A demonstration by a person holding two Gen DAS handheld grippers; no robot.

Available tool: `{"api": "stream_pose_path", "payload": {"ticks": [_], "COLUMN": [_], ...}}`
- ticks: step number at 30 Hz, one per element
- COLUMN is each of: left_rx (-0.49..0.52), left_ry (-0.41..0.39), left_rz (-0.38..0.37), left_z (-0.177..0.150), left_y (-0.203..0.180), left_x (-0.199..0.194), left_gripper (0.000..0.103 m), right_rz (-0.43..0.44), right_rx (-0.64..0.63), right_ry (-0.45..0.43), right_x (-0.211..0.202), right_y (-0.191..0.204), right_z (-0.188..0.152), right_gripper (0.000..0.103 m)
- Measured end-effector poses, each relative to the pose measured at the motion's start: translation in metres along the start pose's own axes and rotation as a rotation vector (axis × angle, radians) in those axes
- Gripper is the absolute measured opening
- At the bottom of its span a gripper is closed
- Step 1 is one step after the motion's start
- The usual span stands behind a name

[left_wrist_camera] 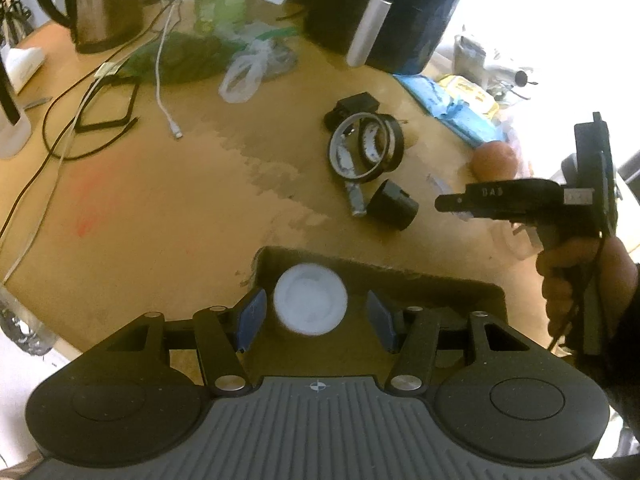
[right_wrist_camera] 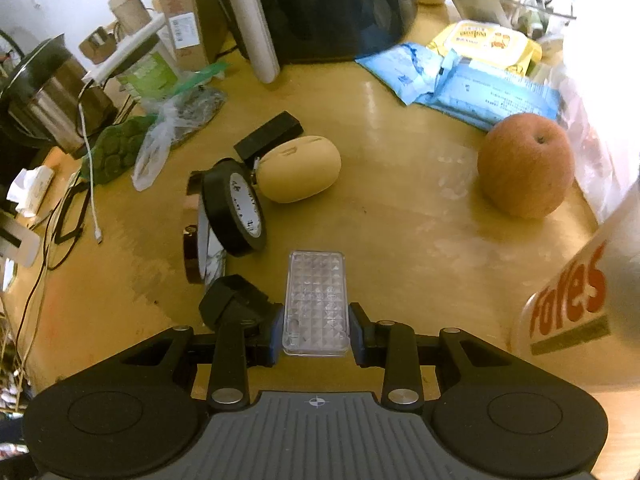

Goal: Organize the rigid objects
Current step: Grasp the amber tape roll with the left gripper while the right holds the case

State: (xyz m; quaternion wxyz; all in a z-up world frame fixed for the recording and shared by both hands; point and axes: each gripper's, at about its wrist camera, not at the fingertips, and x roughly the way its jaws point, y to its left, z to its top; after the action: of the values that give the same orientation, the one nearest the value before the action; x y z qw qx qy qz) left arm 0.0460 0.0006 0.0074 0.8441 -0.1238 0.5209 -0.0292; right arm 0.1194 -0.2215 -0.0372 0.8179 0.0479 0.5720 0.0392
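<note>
Centre of the right wrist view, on my table (right_wrist_camera: 400, 208), lie the tape rolls (right_wrist_camera: 234, 208). Lower centre, my right gripper (right_wrist_camera: 316, 330) clamps the clear case (right_wrist_camera: 316, 304). My left gripper (left_wrist_camera: 310, 316) stands half-open around, not touching, a white-capped jar (left_wrist_camera: 310, 300).

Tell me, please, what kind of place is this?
Probably a home kitchen or dining table used as a catch-all: an electric kettle, an apple and packs of wet wipes share the wooden tabletop with tape rolls.

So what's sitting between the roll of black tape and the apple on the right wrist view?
A beige oval case lies right beside the black tape roll; from there to the apple the wooden tabletop is nearly bare. Right wrist view.
</note>
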Motion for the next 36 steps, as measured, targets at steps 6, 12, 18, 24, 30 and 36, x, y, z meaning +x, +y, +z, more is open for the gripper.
{"api": "stream_pose_path", "payload": {"ticks": [6,12,18,24,30,36], "left_rx": [0.038,0.076,0.110,0.142,0.175,0.219], "left_ry": [-0.009,-0.020,-0.028,-0.030,-0.032,-0.038], "left_rz": [-0.011,-0.018,-0.025,-0.027,-0.028,-0.036], "left_z": [0.009,0.020,0.030,0.038,0.047,0.059], "left_y": [-0.009,-0.017,-0.024,-0.030,-0.034,-0.038], "left_x": [0.003,0.009,0.015,0.021,0.029,0.039], "left_gripper": [0.055,0.055,0.055,0.055,0.055,0.055], "right_rz": [0.006,0.001,0.007,-0.002,-0.027,-0.034], "right_rx": [-0.009,-0.039,-0.040,-0.067,-0.093,-0.074], "right_ry": [-0.007,-0.039,-0.062,-0.060,-0.065,-0.072], "right_x": [-0.014,-0.031,-0.044,-0.052,-0.059,-0.066], "right_y": [-0.002,0.002,0.002,0.006,0.008,0.005], "right_z": [-0.007,-0.015,-0.019,-0.024,-0.028,-0.034], "right_gripper": [0.036,0.036,0.036,0.036,0.036,0.036]}}
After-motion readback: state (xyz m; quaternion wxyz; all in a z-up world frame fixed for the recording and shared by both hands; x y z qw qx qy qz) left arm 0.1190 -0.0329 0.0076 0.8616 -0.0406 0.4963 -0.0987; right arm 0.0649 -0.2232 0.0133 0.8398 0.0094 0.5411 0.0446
